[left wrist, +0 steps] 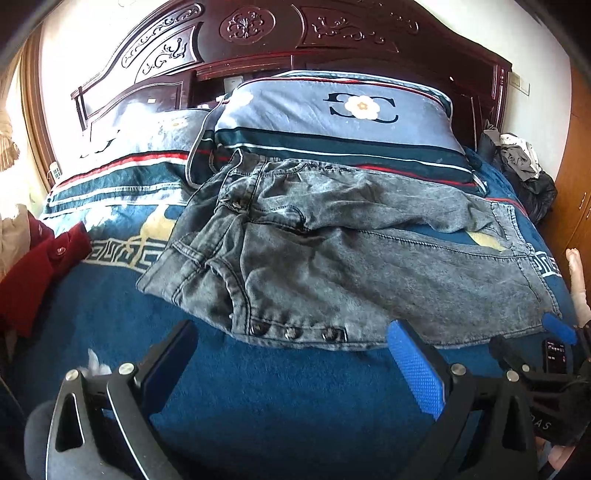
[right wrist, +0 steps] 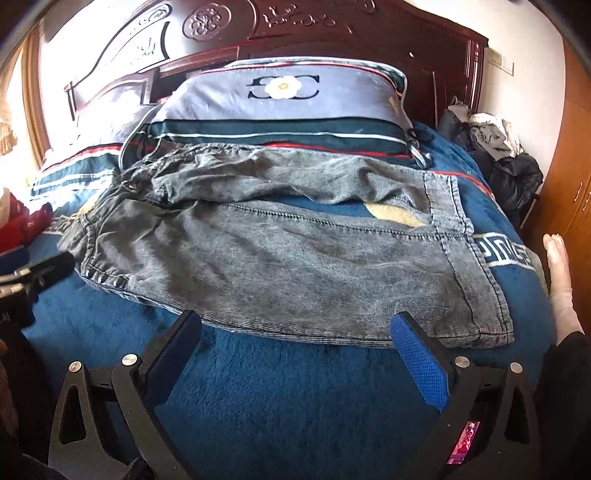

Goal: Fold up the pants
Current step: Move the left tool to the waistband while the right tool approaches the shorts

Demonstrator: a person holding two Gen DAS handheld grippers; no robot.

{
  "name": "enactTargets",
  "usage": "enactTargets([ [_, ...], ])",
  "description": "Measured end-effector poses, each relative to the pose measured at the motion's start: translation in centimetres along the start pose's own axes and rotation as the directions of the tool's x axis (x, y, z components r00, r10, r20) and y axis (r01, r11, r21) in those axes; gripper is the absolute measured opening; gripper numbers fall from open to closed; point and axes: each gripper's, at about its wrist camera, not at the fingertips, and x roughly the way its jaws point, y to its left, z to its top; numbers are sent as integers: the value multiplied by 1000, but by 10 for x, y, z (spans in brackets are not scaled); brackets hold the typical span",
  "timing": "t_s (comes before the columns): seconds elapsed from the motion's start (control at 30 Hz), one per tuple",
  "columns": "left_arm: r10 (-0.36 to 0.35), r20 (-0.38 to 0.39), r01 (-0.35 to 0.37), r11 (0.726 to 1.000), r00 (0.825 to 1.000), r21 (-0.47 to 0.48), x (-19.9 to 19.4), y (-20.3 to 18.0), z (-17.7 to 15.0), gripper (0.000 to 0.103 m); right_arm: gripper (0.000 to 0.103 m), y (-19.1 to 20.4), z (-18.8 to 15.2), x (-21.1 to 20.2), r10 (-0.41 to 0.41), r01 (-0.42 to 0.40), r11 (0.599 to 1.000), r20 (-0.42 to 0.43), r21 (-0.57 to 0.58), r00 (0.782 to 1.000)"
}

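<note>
Grey washed denim pants (left wrist: 332, 254) lie spread across the blue blanket (left wrist: 258, 406), waistband to the left, legs to the right, the far leg resting against the pillow. They also show in the right wrist view (right wrist: 295, 258). My left gripper (left wrist: 291, 332) is open and empty, its fingertips just short of the near edge by the waistband buttons. My right gripper (right wrist: 295, 321) is open and empty, at the near edge of the front leg. The right gripper also shows at the right edge of the left wrist view (left wrist: 557, 328).
A blue-grey flower pillow (left wrist: 340, 114) and a second pillow (left wrist: 122, 162) lie against the dark carved headboard (left wrist: 258, 33). Red clothing (left wrist: 33, 266) lies at the left, dark clothes (left wrist: 524, 173) at the back right. A wooden wardrobe (right wrist: 569, 184) stands at the right.
</note>
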Motion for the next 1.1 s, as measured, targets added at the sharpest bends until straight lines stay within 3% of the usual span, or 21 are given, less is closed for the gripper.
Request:
enactTargets([
  [0.27, -8, -44, 6, 999, 999, -46, 18, 13, 18, 103, 103, -6, 5, 6, -3, 3, 1000, -23, 5, 1000],
  [0.73, 20, -11, -21, 999, 1000, -29, 34, 29, 69, 103, 103, -11, 29, 24, 43, -42, 999, -69, 11, 997],
  [1.1, 15, -29, -16, 999, 999, -31, 57, 51, 102, 103, 103, -15, 73, 47, 78, -79, 997, -46, -14, 996],
])
